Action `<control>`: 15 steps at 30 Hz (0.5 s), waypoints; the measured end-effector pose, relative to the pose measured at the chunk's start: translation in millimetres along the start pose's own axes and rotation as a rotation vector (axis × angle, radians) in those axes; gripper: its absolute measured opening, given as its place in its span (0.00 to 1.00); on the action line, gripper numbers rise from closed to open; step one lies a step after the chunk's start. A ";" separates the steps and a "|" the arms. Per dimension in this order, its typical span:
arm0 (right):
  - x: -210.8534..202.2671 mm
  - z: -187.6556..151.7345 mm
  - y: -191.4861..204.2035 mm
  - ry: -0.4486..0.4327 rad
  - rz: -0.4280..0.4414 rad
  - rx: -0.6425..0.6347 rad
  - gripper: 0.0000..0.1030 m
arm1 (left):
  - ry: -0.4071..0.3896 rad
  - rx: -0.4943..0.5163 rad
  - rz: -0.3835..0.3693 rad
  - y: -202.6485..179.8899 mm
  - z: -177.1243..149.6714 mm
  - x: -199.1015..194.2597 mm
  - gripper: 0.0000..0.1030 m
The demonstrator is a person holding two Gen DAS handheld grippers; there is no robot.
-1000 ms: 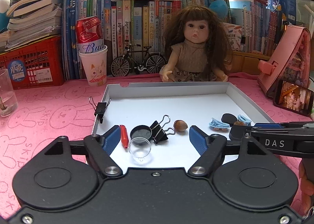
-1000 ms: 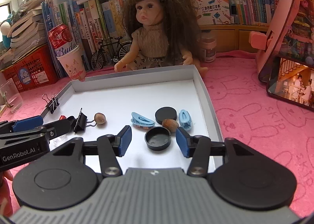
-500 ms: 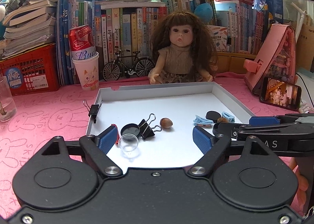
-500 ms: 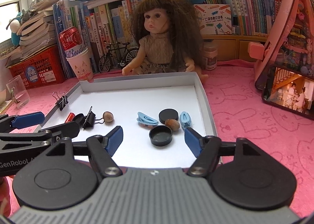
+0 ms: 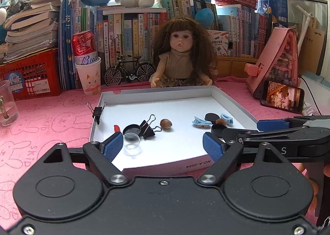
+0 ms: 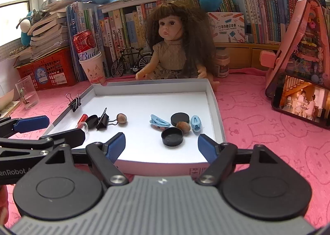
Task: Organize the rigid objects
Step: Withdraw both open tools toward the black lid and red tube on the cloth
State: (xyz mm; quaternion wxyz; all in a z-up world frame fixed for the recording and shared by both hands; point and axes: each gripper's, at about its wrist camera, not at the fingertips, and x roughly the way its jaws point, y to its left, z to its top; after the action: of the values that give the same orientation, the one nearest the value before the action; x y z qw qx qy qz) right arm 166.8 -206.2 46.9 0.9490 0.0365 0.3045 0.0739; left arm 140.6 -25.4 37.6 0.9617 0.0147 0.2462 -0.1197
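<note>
Both the left gripper [image 5: 163, 145] and right gripper [image 6: 161, 145] just opened wide, nothing between jaws, small bits like the black round plastic cap [image 6: 172, 136] lying in the white shallow cardboard tray [image 6: 214, 109], sorting looks nearly done.

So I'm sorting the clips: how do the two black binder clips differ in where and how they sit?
One binder clip is clamped onto the left wall of the white tray, standing upright; the other binder clip lies loose on the tray floor, beside a black cap and a nut. Both are black with wire handles.
</note>
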 end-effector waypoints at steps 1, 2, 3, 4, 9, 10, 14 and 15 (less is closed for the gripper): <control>-1.7 -1.2 0.5 0.000 0.002 -0.004 0.84 | -0.002 0.002 -0.005 -0.8 -1.4 -2.8 0.81; -3.4 -2.4 1.1 -0.002 0.002 -0.010 0.84 | -0.006 0.006 -0.007 -1.8 -2.8 -5.8 0.81; -5.2 -3.5 1.7 -0.004 0.002 -0.017 0.84 | -0.008 0.009 -0.011 -2.5 -3.8 -8.1 0.81; -6.8 -4.5 2.4 -0.006 0.001 -0.023 0.84 | -0.010 0.014 -0.014 -3.8 -5.7 -11.2 0.81; -15.9 -10.6 4.2 -0.014 0.005 -0.046 0.85 | -0.004 0.023 -0.035 -7.5 -12.8 -22.4 0.81; -17.5 -12.1 4.6 -0.013 0.007 -0.050 0.85 | -0.003 0.026 -0.039 -8.2 -14.8 -24.7 0.81; -22.7 -18.4 6.7 -0.012 0.006 -0.072 0.85 | -0.005 0.033 -0.049 -11.6 -21.4 -33.6 0.81; -24.2 -20.0 7.2 -0.012 0.006 -0.078 0.85 | -0.003 0.032 -0.051 -11.9 -22.8 -35.4 0.81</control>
State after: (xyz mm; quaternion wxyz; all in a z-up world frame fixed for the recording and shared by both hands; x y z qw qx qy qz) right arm 134.9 -202.5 45.3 0.9513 0.0008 0.2955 0.0882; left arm 97.0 -27.1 34.8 0.9583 0.0235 0.2431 -0.1483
